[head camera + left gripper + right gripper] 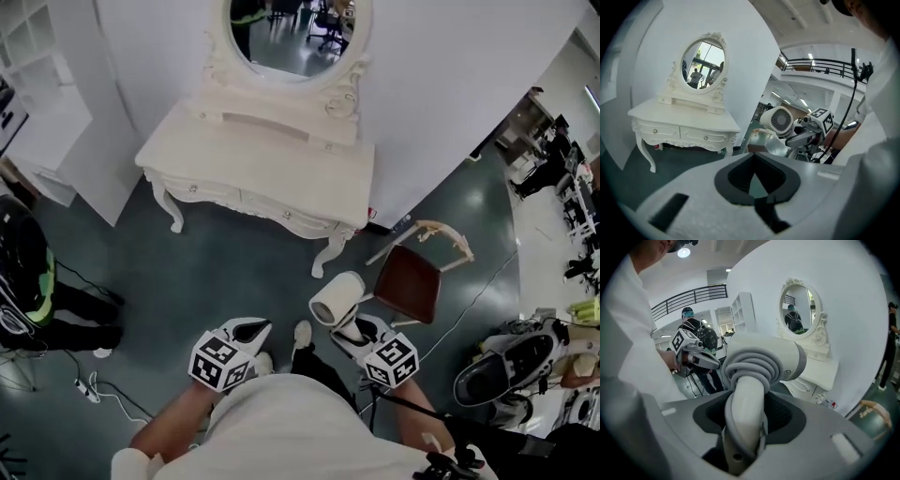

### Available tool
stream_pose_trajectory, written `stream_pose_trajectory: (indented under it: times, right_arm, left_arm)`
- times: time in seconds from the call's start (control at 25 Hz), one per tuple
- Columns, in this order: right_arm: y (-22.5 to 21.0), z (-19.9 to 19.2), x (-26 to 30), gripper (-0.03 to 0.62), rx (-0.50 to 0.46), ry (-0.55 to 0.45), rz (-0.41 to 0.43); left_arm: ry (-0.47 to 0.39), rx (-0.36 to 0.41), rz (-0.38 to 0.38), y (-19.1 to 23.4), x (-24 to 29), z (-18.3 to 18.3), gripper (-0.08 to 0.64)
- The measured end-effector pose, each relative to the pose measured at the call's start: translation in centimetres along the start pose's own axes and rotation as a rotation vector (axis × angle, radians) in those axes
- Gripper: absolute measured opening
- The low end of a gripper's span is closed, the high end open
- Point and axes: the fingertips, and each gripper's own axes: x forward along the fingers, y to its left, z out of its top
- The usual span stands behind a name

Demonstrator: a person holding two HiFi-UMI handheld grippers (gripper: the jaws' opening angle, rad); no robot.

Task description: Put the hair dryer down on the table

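A white hair dryer (336,300) with its cord wound round the handle stands in my right gripper (351,328), which is shut on the handle. In the right gripper view the barrel (765,357) points toward the white dressing table (820,370). That table (253,155), with an oval mirror, stands against the wall well ahead of both grippers. My left gripper (255,330) hangs beside the right one, jaws together and nothing in them. From the left gripper (756,176) view I see the dryer's rear grille (779,120), the right gripper (806,136) and the table (670,112).
A chair with a brown seat (408,281) stands tilted on the dark floor just right of the table. A person in dark clothes (28,272) is at the left edge. A white cable and power strip (94,386) lie on the floor; equipment (516,361) crowds the right.
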Motion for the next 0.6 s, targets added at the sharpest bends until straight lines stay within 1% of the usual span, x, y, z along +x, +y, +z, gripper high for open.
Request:
stream_pose_trajectory:
  times: [0.16, 0.28, 0.4, 0.48, 0.52, 0.6]
  right_arm:
    - [-2.7, 1.5, 2.5, 0.204, -0.034, 0.013, 0.026]
    - [-5.6, 2.6, 4.4, 0.204, -0.070, 0.017, 0.044]
    - [-8.3, 3.2, 5.3, 0.204, -0.119, 0.019, 0.067]
    - [-10.7, 4.4, 6.0, 0.204, -0.164, 0.029, 0.084]
    - [-12.2, 5.7, 6.8, 0.204, -0.187, 0.037, 0.095]
    - [-15.8, 9.1, 9.4, 0.204, -0.223, 0.054, 0.119]
  left_arm:
    - [0.002, -0.020, 0.032, 2.8, 0.7, 0.6, 0.002]
    - [-0.009, -0.022, 0.065, 5.0, 1.7, 1.9, 0.002]
    - [-0.029, -0.013, 0.111, 5.8, 2.6, 3.5, 0.002]
    - [-0.047, -0.015, 0.142, 6.3, 3.3, 5.4, 0.002]
    - [-0.051, -0.015, 0.152, 7.2, 3.9, 6.8, 0.002]
    - [-0.046, -0.017, 0.166, 10.3, 5.2, 10.1, 0.002]
